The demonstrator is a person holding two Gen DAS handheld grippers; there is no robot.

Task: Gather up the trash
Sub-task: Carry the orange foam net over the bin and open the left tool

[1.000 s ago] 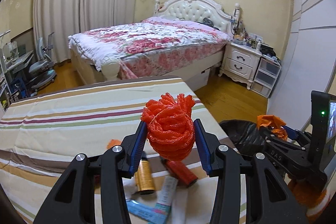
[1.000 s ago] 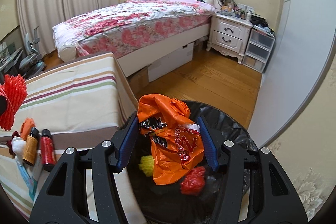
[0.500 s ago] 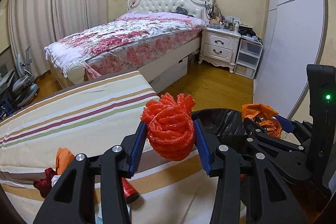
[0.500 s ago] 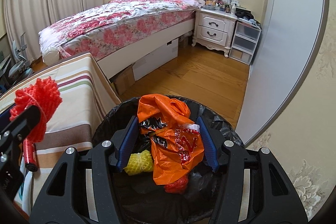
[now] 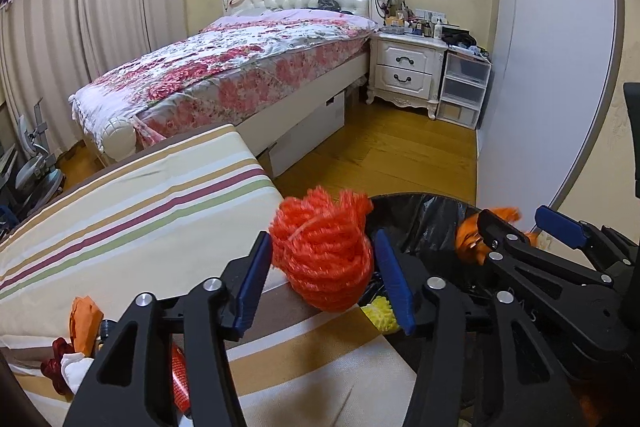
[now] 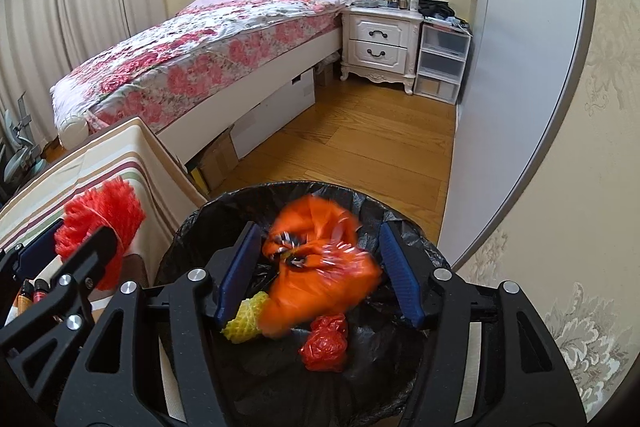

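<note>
My left gripper is shut on a red foam net ball and holds it at the table's right edge, next to the black-lined trash bin. The ball also shows in the right wrist view. My right gripper is open above the bin. A blurred orange plastic bag falls between its fingers into the bin. A yellow foam net and a red crumpled bag lie inside the bin.
The striped table carries an orange scrap, a red scrap and a red bottle at its near left. A bed, a nightstand and plastic drawers stand beyond the wooden floor.
My right gripper has opened and let go of the orange bag, which drops into the bin. My left gripper has carried the red net ball rightward to the bin's edge.
</note>
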